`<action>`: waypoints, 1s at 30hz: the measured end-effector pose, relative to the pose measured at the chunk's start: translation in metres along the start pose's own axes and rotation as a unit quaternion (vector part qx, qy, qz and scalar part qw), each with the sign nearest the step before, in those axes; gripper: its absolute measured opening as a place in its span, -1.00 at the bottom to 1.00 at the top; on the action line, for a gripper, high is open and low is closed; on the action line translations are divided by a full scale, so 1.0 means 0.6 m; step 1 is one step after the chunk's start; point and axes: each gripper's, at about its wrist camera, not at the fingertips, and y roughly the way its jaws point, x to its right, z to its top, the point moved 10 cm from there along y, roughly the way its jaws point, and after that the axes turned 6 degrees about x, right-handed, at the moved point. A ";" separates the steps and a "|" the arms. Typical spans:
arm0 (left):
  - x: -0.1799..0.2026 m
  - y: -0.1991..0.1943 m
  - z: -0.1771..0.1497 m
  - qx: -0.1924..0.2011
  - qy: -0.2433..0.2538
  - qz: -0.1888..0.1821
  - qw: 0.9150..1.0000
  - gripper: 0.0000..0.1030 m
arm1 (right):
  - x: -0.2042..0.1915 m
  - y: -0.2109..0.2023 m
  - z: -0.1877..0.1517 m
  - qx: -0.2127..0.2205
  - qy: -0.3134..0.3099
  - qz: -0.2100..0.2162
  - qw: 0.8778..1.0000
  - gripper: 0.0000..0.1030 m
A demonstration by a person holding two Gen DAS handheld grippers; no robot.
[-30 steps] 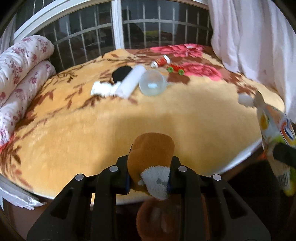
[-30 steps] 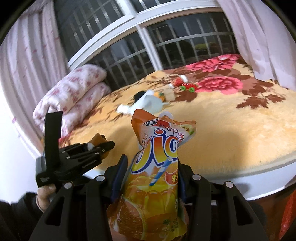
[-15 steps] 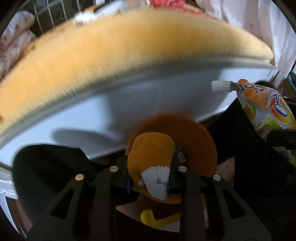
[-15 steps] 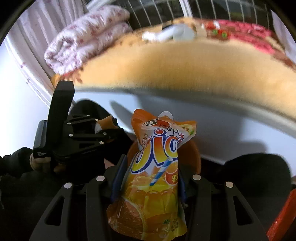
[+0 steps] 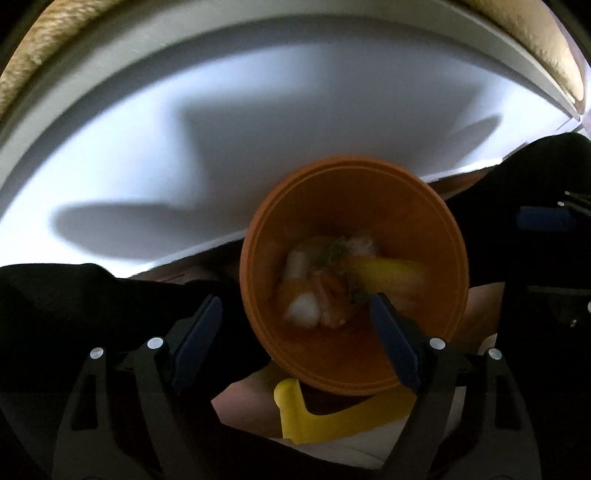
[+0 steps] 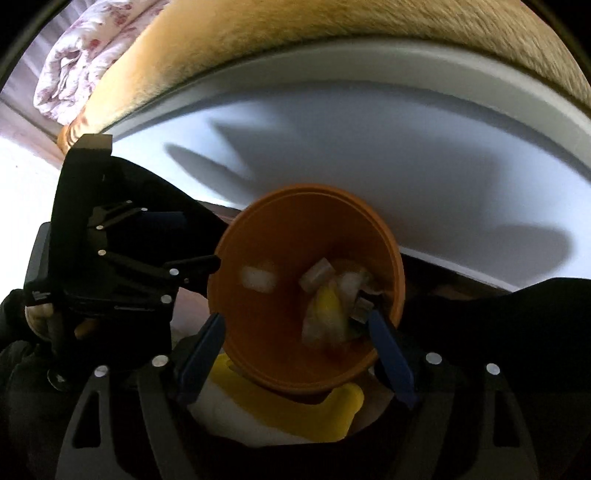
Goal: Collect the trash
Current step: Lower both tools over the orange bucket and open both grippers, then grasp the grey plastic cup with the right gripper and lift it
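An orange bin (image 5: 417, 221) stands on the floor against the bed, straight below both grippers. My left gripper (image 5: 295, 301) hangs over it with its jaws opening and nothing between the blue pads. A blurred heap of trash (image 5: 325, 291) lies in the bin, white, pinkish and yellow pieces among it. In the right wrist view my right gripper (image 6: 295, 319) is over the same bin (image 6: 266, 236), jaws opening and empty. A blurred yellow-white juice pouch (image 6: 325, 314) lies or falls inside the bin. My left gripper (image 6: 184, 240) shows at the bin's left rim.
The white side of the bed (image 5: 258, 129) rises just behind the bin, with the orange blanket's edge (image 6: 332, 33) above it. A folded floral quilt (image 6: 70, 70) lies far left. A yellow plastic piece (image 5: 332, 417) sticks out under the bin. The person's dark-clothed legs flank it.
Both grippers came down from bed height and tipped downward over the bin. The left let go of the brown sock-like piece and the right let go of the juice pouch.
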 end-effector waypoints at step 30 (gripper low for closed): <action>-0.112 -0.361 0.213 0.333 -0.083 0.074 0.937 0.75 | -0.202 -0.213 0.119 0.223 0.125 0.156 0.954 0.90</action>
